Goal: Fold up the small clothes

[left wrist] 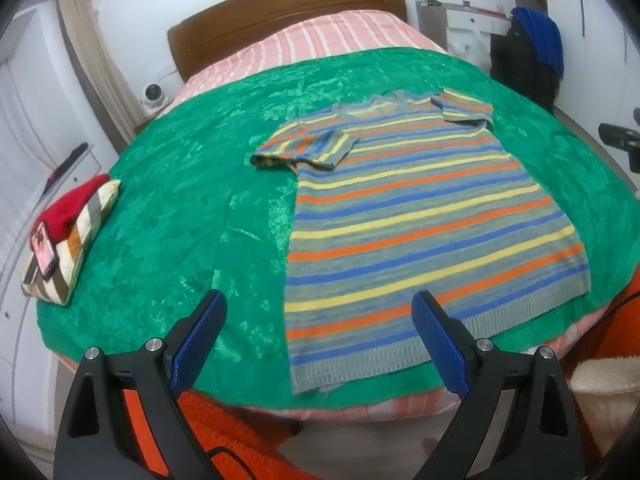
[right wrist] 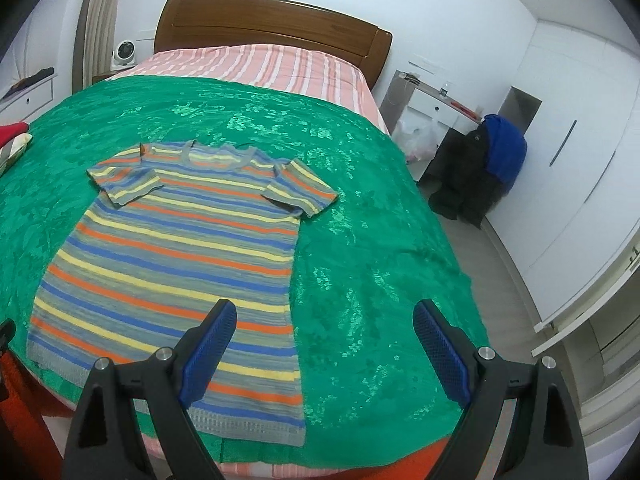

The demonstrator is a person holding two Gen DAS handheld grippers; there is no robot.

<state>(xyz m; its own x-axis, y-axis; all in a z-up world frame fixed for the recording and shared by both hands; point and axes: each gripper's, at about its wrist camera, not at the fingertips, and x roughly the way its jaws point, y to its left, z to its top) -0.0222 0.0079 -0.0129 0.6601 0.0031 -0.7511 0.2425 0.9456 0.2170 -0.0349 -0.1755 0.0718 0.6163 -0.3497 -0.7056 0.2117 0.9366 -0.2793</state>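
A small striped T-shirt (left wrist: 416, 216) in grey, blue, yellow and orange lies flat on the green bedspread (left wrist: 180, 200), neck away from me and hem at the near edge. Both short sleeves are folded in over the chest. My left gripper (left wrist: 320, 320) hangs open above the shirt's near left hem corner, with nothing between its blue pads. In the right wrist view the same shirt (right wrist: 180, 264) lies left of centre on the bedspread (right wrist: 380, 280). My right gripper (right wrist: 324, 328) hovers open over the shirt's near right hem corner, holding nothing.
A checked cushion (left wrist: 80, 240) with a red cloth and a pink phone (left wrist: 45, 250) on it lies at the bed's left edge. Beyond the bedspread are pink striped sheets and a wooden headboard (right wrist: 272, 28). Dark and blue clothes (right wrist: 480, 168) hang on a chair to the right.
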